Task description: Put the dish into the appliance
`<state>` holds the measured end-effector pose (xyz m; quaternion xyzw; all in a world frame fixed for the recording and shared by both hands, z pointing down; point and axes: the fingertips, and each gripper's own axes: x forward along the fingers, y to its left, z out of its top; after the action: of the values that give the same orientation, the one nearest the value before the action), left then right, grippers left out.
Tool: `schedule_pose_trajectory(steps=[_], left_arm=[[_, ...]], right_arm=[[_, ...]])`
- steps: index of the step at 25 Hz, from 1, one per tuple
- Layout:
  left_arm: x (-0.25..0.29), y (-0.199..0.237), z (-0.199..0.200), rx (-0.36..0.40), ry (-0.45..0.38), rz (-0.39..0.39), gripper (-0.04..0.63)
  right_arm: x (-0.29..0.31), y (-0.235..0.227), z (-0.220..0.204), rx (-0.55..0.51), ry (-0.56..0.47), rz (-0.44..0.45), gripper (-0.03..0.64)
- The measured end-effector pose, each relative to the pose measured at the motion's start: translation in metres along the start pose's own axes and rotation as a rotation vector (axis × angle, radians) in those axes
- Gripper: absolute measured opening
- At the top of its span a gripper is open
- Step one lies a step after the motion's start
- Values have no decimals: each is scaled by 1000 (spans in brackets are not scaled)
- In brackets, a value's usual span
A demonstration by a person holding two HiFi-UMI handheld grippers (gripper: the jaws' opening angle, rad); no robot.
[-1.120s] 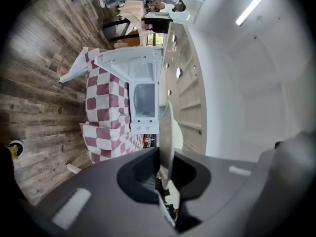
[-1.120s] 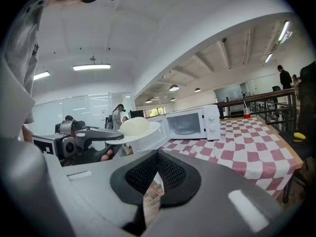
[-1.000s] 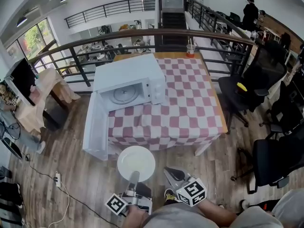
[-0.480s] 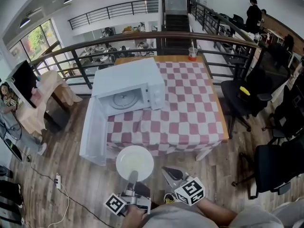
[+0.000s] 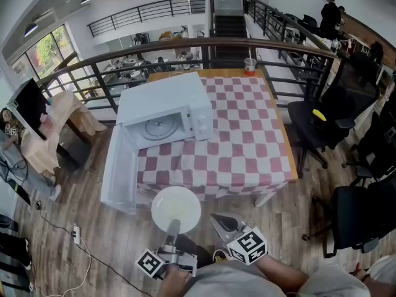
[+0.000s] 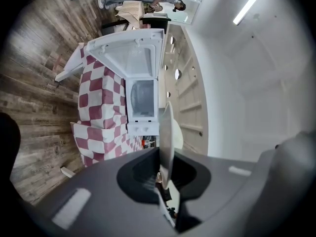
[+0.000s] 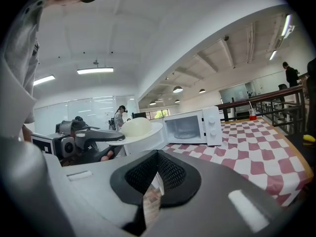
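The dish (image 5: pixel 176 209), a round white plate with a pale mound on it, was nearest me, its near rim pinched tight between the closed jaws of my left gripper (image 5: pixel 172 228). At that gripper's 3 o'clock my right gripper (image 5: pixel 218 221) hung with its jaws together on nothing. From the dish, which hung over the wooden floor (image 5: pixel 86 228), the checked tablecloth (image 5: pixel 247 135) began at 12 o'clock, and farther on at 11 o'clock I saw the white microwave (image 5: pixel 166 98) standing on it, its door (image 5: pixel 120 172) swung wide open toward 7 o'clock.
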<state>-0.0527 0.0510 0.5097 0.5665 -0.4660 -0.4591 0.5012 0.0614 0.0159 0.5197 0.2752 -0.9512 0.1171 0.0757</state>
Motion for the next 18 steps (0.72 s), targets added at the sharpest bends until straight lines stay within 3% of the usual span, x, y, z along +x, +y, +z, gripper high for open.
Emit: schedule_pose_trajectory(steps=[18], left_arm=[[-1,2,6,-4,-24,-4,29]], right_arm=[[8,3,-4,-4,10,20,-1]])
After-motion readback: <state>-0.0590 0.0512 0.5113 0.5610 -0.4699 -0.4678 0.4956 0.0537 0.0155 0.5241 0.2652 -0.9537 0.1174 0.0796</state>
